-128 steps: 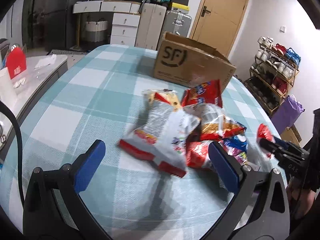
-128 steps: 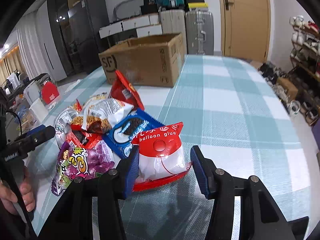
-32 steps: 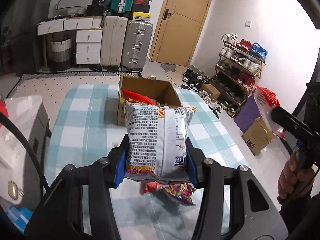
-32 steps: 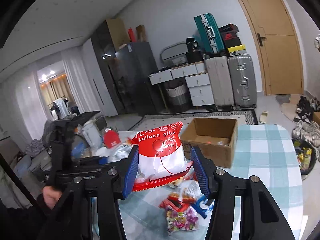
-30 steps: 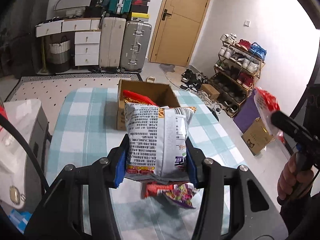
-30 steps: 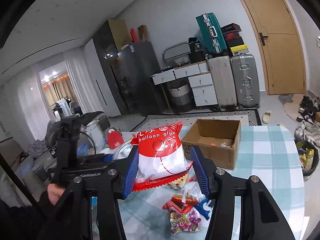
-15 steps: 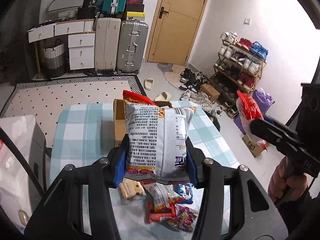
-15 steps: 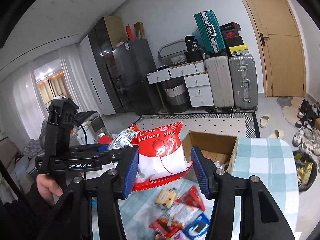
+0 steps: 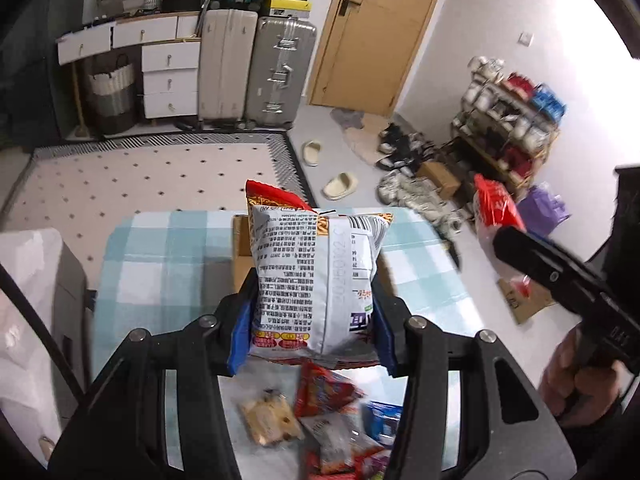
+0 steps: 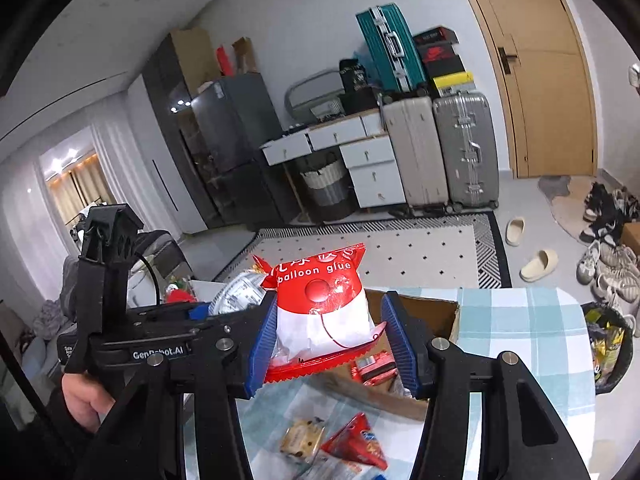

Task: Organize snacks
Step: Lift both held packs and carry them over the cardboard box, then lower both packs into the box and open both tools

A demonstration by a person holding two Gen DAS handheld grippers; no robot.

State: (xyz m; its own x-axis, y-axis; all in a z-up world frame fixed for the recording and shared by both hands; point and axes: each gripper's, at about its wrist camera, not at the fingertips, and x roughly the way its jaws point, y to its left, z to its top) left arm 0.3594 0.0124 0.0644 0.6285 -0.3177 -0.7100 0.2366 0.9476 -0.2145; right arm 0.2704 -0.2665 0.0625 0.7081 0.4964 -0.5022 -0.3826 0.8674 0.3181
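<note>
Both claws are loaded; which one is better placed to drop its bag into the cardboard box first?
Probably the right claw. Its red and white bag hangs right at the open cardboard box, interior visible. The left claw's silver bag hides most of the box.

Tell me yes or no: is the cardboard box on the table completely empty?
No: the right wrist view shows a red packet lying inside the open cardboard box.

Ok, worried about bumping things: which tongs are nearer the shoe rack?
Right. The right tongs sit between the left tongs and the shoe rack, which stands off to the right beyond the table.
</note>
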